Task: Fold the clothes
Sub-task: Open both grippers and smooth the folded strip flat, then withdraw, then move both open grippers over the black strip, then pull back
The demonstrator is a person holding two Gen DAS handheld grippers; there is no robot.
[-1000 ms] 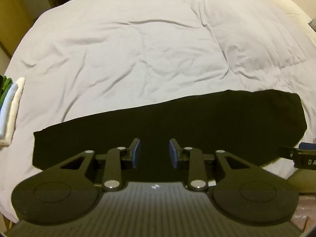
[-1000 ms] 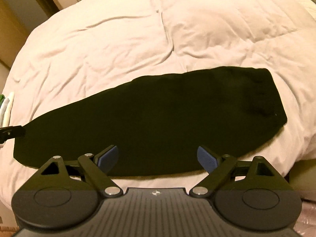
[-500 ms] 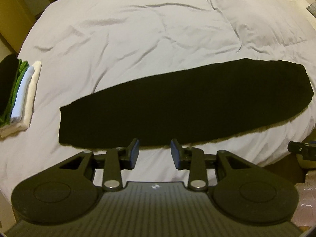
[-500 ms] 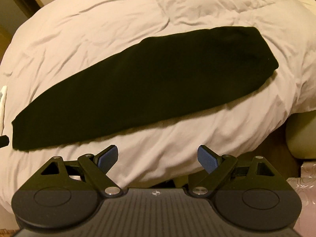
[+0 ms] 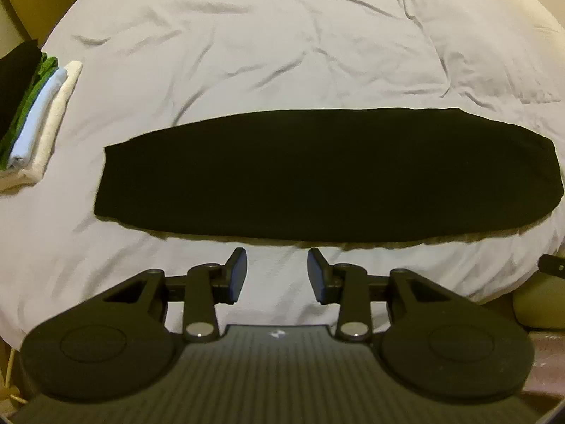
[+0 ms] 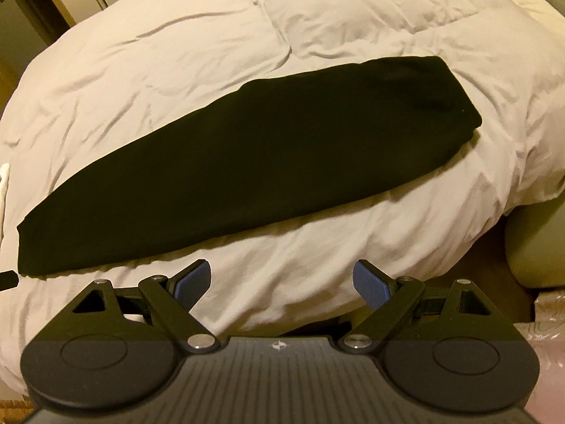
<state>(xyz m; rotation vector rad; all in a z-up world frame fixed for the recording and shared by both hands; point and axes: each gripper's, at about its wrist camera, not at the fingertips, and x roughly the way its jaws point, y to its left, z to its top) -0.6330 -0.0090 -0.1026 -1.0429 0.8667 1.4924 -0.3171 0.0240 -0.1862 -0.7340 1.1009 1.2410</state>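
**Left wrist view: long fold done, crosswise fold to come**

Left wrist view shows the black garment (image 5: 328,176) lying as a long, narrow band across the near part of the bed (image 5: 282,53), flat and smooth, with tidy edges and no loose sleeve or leg showing. By the look of it, the lengthwise fold is finished and the piece waits to be halved end over end. Both tools hang short of its near edge, touching nothing: the left tool (image 5: 277,274) with a moderate gap between its pads, the right tool (image 6: 282,282) spread wide, each of them empty. The next move likely calls for pinching one short end at its two corners and carrying it over to meet the other end. A stack of folded clothes (image 5: 31,113) sits at the bed's left side, well apart from the band
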